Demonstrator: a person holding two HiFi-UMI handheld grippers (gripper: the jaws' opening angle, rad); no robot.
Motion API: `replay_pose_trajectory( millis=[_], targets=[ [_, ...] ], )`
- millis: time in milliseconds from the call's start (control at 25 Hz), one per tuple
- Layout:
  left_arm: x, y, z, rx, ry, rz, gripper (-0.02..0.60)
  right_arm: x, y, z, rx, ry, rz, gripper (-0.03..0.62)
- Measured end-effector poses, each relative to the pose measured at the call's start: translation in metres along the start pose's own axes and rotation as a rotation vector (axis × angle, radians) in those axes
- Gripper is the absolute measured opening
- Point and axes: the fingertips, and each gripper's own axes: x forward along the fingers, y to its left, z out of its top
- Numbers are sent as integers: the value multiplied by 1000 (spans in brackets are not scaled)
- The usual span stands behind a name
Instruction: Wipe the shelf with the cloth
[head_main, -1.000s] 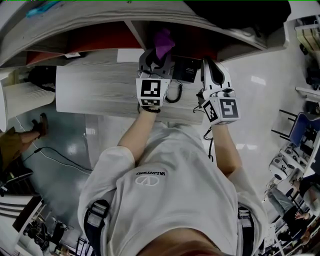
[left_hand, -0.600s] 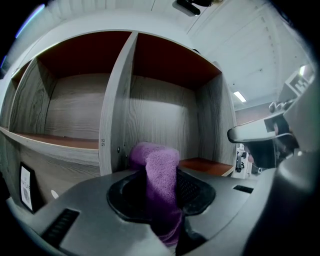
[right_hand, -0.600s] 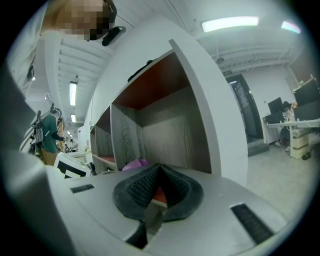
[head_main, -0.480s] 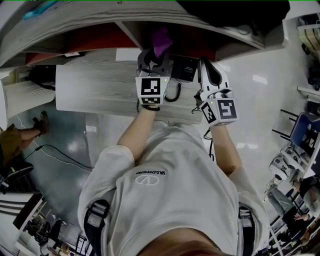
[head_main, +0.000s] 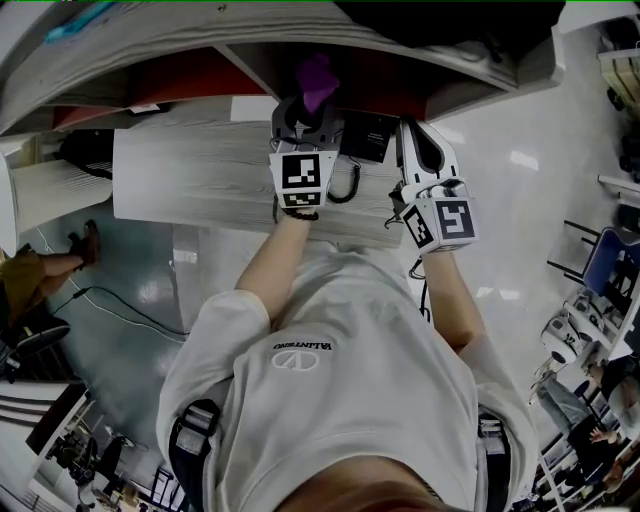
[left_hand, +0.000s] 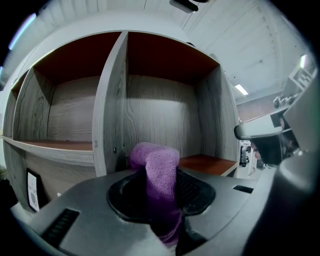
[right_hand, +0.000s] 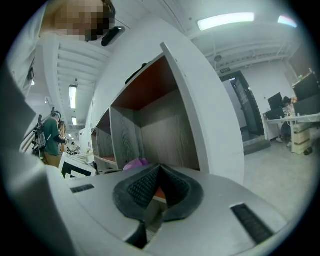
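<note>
A purple cloth (head_main: 317, 80) is pinched in my left gripper (head_main: 304, 110), which is shut on it at the mouth of a shelf compartment (head_main: 340, 85). In the left gripper view the cloth (left_hand: 159, 170) stands up between the black pads, in front of a grey wood divider (left_hand: 111, 100) and a compartment with a red-brown floor (left_hand: 207, 163). My right gripper (head_main: 420, 138) hovers to the right, just outside the shelf, shut with nothing in it. The right gripper view looks along the shelf's white side panel (right_hand: 210, 125), with the cloth (right_hand: 134, 163) showing at its left.
Below the shelf lies a grey wood tabletop (head_main: 200, 175). On it, between the grippers, sits a black device (head_main: 368, 135) with a looped cable. A black bag (head_main: 450, 18) rests on top of the shelf. A person's foot (head_main: 82, 243) shows at far left.
My left gripper has crept slightly up and left toward the compartment, carrying the cloth. The right gripper has barely moved.
</note>
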Motion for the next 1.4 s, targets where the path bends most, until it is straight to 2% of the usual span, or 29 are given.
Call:
replay_pose_trajectory(
  millis=[480, 1400],
  targets=[
    [2, -8, -1, 1, 7, 7, 107, -7, -5, -4, 13, 7, 10, 0],
    [15, -77, 5, 6, -2, -101, 106, -33, -28, 0, 5, -7, -32, 0]
  ],
)
